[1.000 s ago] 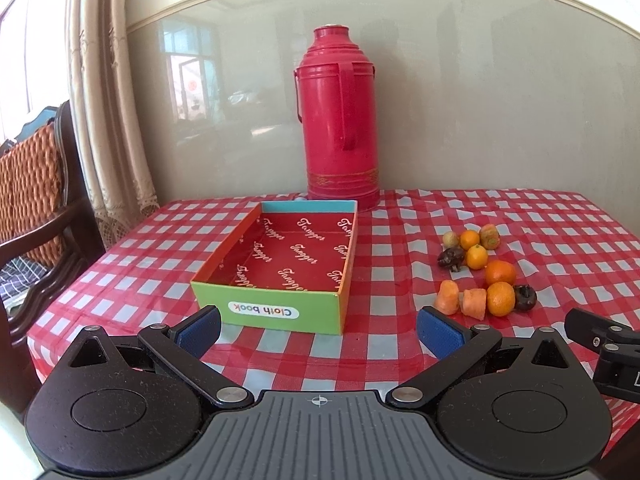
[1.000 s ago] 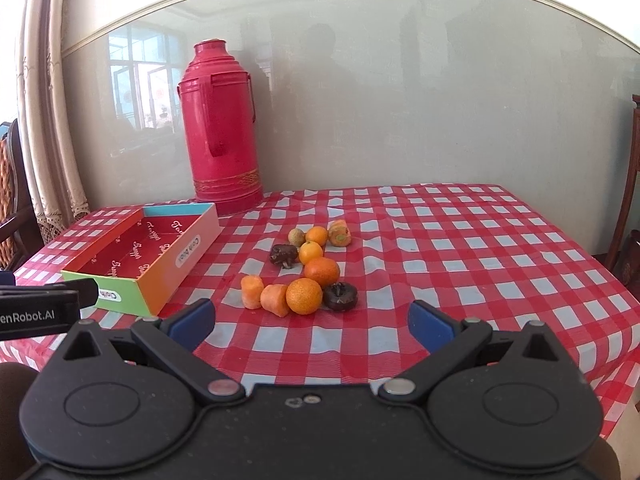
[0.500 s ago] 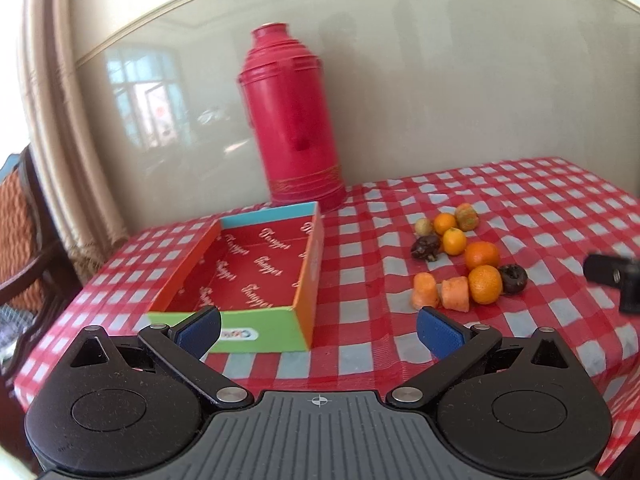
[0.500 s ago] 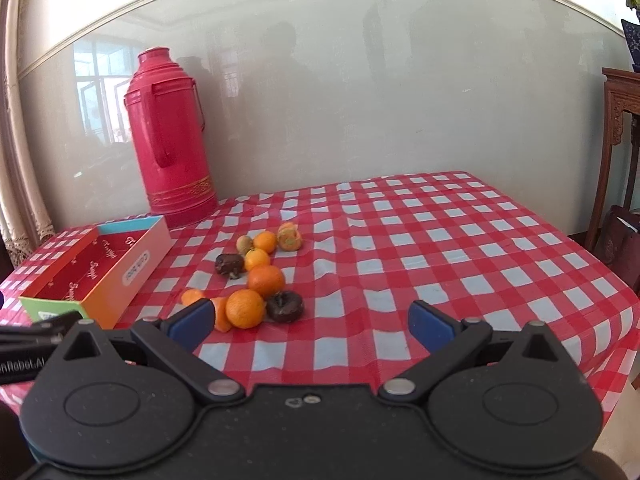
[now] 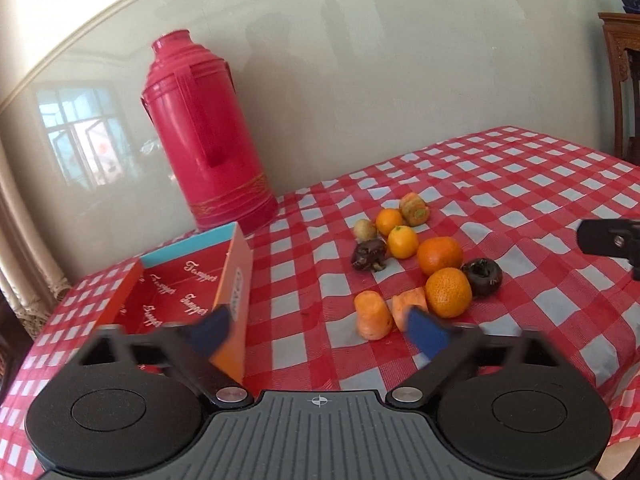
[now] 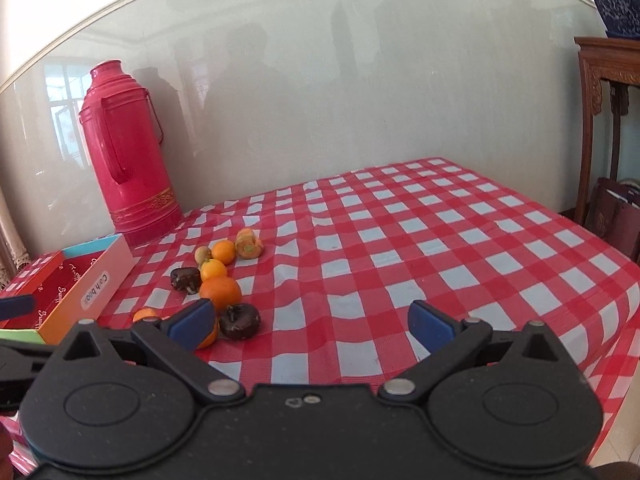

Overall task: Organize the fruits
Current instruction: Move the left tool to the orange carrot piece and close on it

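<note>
A cluster of fruits lies on the checked tablecloth: several oranges, two orange chunks, two dark fruits and a small green one. The cluster also shows in the right wrist view. An open cardboard box with a red lining stands left of the fruits, empty; it shows at the left in the right wrist view. My left gripper is open and empty, just short of the orange chunks. My right gripper is open and empty, right of the fruits.
A tall red thermos stands at the back by the wall, behind the box. The table extends right of the fruits under the checked cloth. A wooden stand is beyond the table's right edge.
Both grippers have swung to the right and moved closer to the table. The left one now sits near the orange chunks and the box's right wall. Both stay open.
</note>
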`<state>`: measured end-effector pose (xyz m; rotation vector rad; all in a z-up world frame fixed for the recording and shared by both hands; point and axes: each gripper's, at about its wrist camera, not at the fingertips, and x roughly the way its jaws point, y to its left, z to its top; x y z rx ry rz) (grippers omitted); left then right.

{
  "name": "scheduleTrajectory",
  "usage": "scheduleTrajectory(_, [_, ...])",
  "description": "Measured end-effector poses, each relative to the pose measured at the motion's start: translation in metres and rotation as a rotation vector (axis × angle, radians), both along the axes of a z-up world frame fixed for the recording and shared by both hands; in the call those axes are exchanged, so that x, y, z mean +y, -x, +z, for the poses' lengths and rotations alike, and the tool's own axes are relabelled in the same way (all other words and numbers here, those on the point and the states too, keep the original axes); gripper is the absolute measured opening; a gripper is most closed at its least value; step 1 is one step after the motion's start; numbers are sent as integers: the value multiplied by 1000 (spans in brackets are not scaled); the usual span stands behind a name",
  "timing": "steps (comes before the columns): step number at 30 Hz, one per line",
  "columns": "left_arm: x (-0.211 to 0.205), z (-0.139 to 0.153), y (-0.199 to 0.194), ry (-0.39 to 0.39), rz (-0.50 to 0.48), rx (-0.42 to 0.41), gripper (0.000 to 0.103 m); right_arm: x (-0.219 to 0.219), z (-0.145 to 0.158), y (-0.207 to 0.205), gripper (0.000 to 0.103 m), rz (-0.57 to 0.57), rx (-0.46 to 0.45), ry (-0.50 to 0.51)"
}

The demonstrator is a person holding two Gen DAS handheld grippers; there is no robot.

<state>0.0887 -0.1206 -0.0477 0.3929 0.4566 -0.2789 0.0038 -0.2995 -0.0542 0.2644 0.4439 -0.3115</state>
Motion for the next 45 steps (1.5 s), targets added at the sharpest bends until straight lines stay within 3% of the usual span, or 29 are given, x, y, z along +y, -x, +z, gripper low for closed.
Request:
scheduleTrajectory(1, [-2, -3, -7, 6, -4, 31, 63, -1, -1, -1, 97, -1, 2, -7])
scheduleTrajectory(8, [-6, -23, -39, 100, 4, 146, 63, 0, -6, -8, 97, 22, 6, -33])
scheduleTrajectory(12, [-9, -29, -46, 131, 4, 157, 62, 4, -8, -14, 97, 51, 21, -49])
scheduleTrajectory(17, [-6, -32, -56, 185, 10, 209, 24, 7, -9, -19, 97, 76, 28, -63])
scheduleTrajectory(23, [-15, -41, -61, 176, 2, 245, 24, 6, -12, -21, 97, 92, 34, -93])
scheduleTrajectory(31, [-20, -42, -63, 183, 15, 231, 24, 9, -14, -24, 97, 111, 48, -88])
scheduleTrajectory(33, [-20, -39, -59, 171, 23, 192, 23, 9, -14, -23, 97, 110, 44, -87])
scheduleTrajectory(34, [-20, -36, -56, 162, 29, 157, 21, 9, -14, -22, 97, 109, 42, -84])
scheduleTrajectory(35, [-19, -33, -53, 156, 34, 124, 2, 9, -13, -23, 97, 109, 42, -82])
scheduleTrajectory(36, [-17, -29, -51, 151, 42, 100, 1, 9, -14, -23, 97, 109, 44, -82])
scheduleTrajectory(38, [-9, -23, -50, 156, 74, 72, 1, 9, -15, -23, 97, 112, 51, -82])
scheduleTrajectory(42, [9, -21, -61, 166, 124, 106, 1, 14, -17, -26, 97, 127, 66, -84])
scheduleTrajectory(45, [9, -21, -62, 170, 86, 122, 7, 21, -17, -29, 97, 145, 70, -74])
